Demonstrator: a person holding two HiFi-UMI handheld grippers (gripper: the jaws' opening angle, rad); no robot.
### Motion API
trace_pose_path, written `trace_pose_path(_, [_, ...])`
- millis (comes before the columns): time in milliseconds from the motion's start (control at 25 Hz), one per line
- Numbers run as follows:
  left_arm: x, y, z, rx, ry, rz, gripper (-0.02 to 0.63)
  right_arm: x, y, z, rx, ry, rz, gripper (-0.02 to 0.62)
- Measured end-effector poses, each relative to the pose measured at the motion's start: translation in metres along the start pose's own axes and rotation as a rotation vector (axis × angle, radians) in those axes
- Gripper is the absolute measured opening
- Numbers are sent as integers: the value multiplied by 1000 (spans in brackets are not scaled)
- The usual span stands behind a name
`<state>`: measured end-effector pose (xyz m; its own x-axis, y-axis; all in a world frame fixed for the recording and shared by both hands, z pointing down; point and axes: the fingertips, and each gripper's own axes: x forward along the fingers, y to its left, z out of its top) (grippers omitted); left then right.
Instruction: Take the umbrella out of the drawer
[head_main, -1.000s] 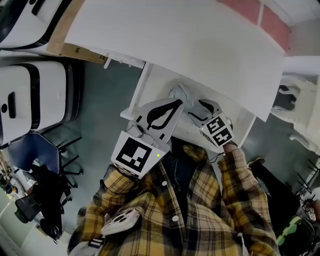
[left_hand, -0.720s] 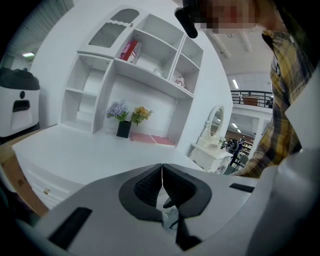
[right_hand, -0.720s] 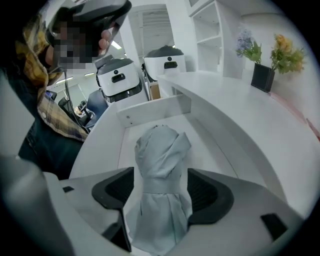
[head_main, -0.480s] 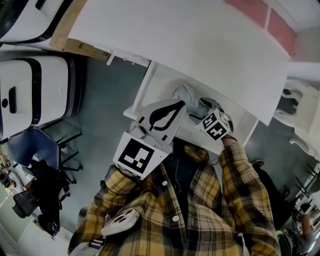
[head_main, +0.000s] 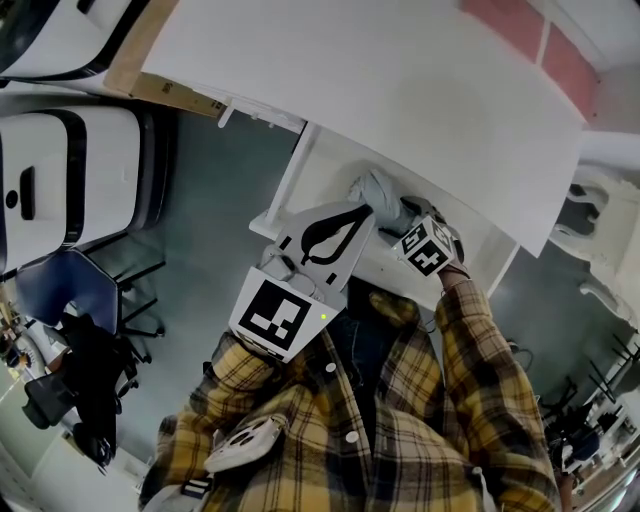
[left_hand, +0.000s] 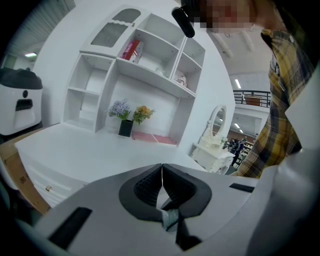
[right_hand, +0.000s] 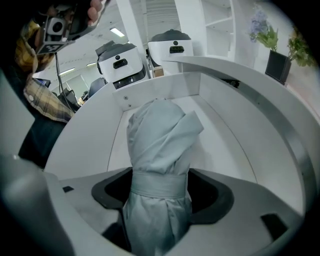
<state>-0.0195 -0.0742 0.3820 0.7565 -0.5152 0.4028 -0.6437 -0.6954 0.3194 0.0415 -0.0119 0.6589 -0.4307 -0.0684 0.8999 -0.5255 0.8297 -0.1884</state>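
Two jaws of my right gripper (right_hand: 159, 192) clamp the folded umbrella (right_hand: 160, 135) at its strap; the rest reaches ahead of them into the open drawer (right_hand: 225, 145). I should squeeze firmly and lift it straight clear. My left gripper (left_hand: 161, 181) is closed and empty.

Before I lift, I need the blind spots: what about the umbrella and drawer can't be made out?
Near end of the umbrella: right gripper view, cut off at the bottom edge, below the right gripper.
Whether it touches the drawer floor: same view, its own cloth covers that.
Drawer's inside: head view, left gripper and desk top cover much.
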Motion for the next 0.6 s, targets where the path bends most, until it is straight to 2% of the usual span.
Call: trace_pose_path(600, [-2, 7, -1, -6, 1, 22, 23, 9, -1, -2, 25, -5, -2, 324])
